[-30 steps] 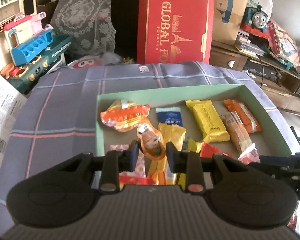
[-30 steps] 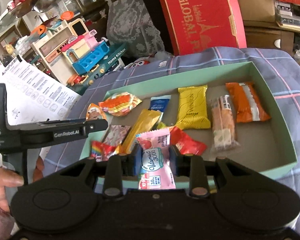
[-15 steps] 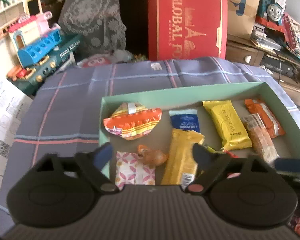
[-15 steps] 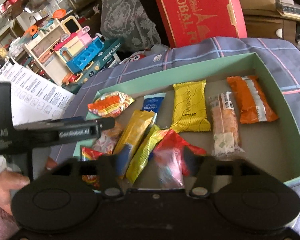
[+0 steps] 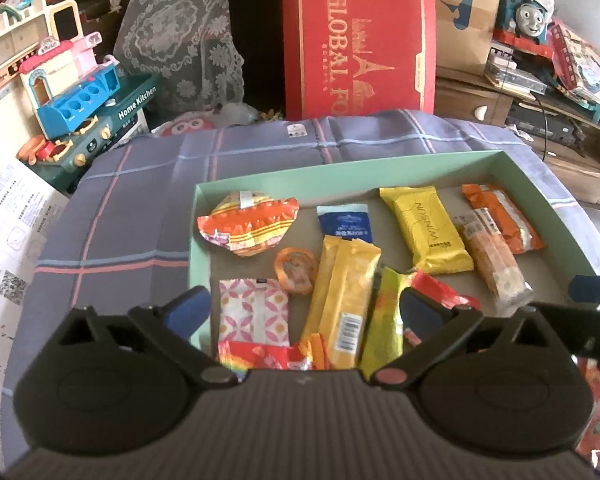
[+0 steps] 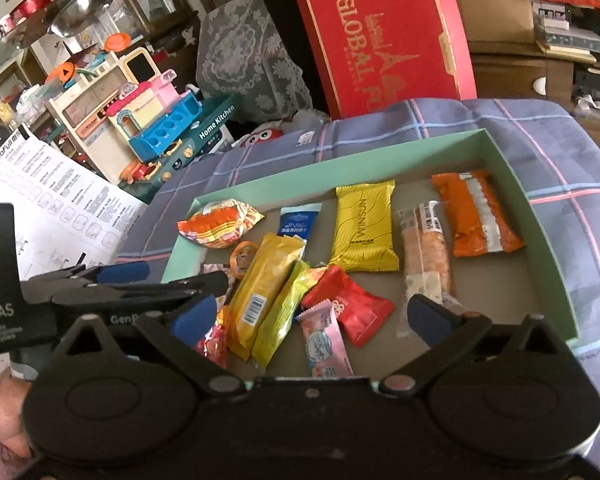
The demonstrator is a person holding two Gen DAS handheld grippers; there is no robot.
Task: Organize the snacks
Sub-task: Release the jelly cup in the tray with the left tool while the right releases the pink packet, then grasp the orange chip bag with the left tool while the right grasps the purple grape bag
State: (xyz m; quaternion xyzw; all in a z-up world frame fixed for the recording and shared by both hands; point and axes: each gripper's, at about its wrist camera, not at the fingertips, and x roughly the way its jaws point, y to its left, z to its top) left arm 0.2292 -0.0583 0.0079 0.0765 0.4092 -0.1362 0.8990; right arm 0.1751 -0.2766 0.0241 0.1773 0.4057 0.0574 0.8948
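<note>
A shallow mint-green box [image 5: 340, 168] [image 6: 512, 168] on a plaid cloth holds several wrapped snacks. My left gripper [image 5: 304, 312] is open and empty over the box's near left part; the small orange round snack [image 5: 295, 265] lies in the box just ahead of it. My right gripper [image 6: 308, 316] is open and empty above the near edge; the pink sachet [image 6: 326, 340] lies in the box between its fingers. The left gripper [image 6: 164, 276] also shows in the right wrist view, over the box's left corner.
In the box lie a yellow bar [image 5: 428, 228], orange packs [image 5: 500, 220], a long yellow stick [image 5: 346, 296] and a red candy [image 6: 346, 308]. A red gift box [image 5: 360, 40] stands behind the table. A toy kitchen [image 5: 76, 96] and printed paper [image 5: 8, 216] are at left.
Both grippers opened. The left one let the small orange snack drop into the box; the right one let go of the pink sachet, which now lies in the box. Both pulled back slightly.
</note>
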